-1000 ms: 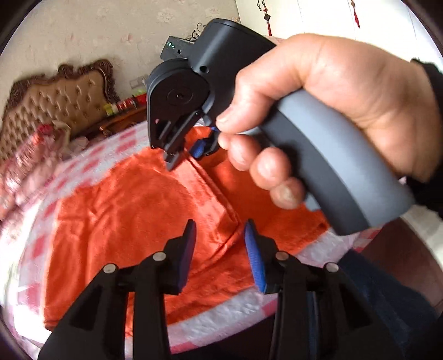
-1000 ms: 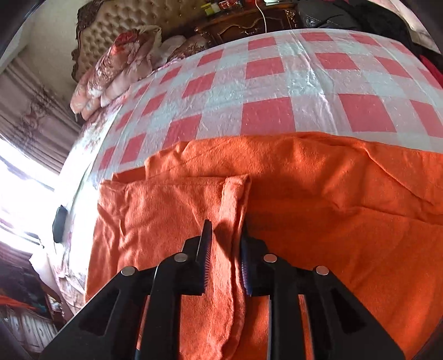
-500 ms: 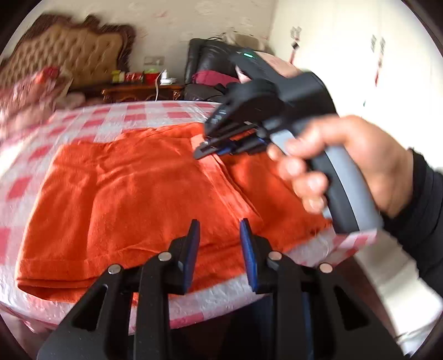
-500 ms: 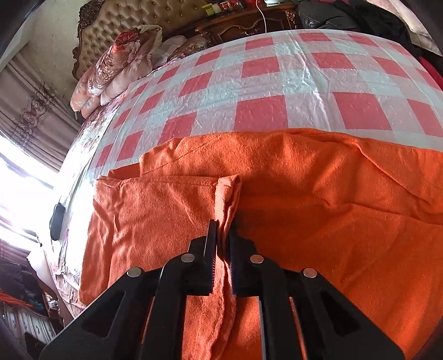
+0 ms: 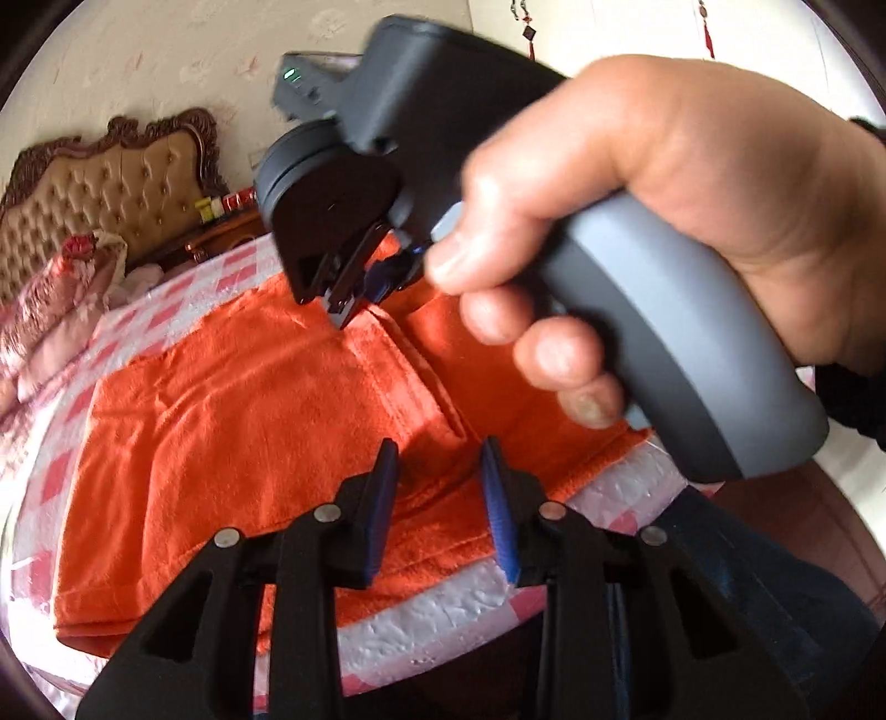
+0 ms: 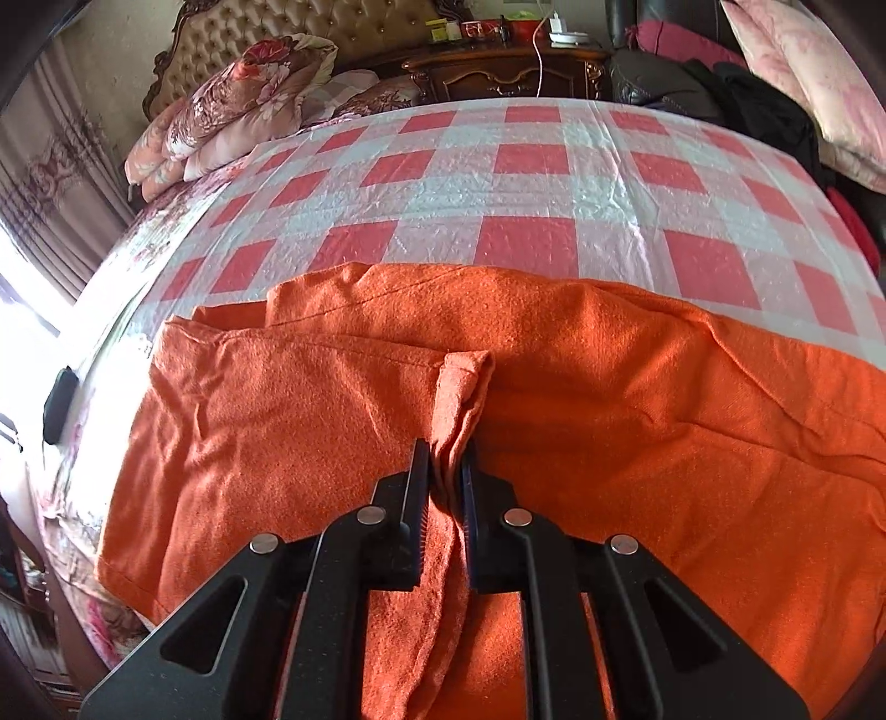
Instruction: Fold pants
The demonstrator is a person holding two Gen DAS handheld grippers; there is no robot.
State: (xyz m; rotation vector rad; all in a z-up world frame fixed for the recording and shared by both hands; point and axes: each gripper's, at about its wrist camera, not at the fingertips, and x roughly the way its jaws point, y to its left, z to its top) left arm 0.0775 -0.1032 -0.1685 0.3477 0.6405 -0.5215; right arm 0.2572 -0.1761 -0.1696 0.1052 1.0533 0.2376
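Note:
The orange pants (image 6: 637, 421) lie flat on a bed with a red and white checked cover (image 6: 531, 166). My right gripper (image 6: 446, 450) is shut on a raised fold of the pants' edge, and the cloth bunches up between its pads. In the left wrist view a hand (image 5: 664, 210) holds that right gripper (image 5: 346, 313) over the far part of the same edge. My left gripper (image 5: 438, 462) hovers over the near end of the pants (image 5: 232, 421) by the bed's front edge. Its jaws are closing and the pads do not press on the cloth.
A tufted headboard (image 6: 310, 27) and a pile of floral quilts (image 6: 232, 94) stand at the bed's far left. A wooden nightstand (image 6: 498, 69) is behind, with dark clothes and a pink pillow (image 6: 803, 72) at the right. The cover's front edge (image 5: 443, 615) lies just below my left fingers.
The right jaws have shut on the pants' folded edge and lifted it a little. The left view swung away and came back, and the left jaws have narrowed.

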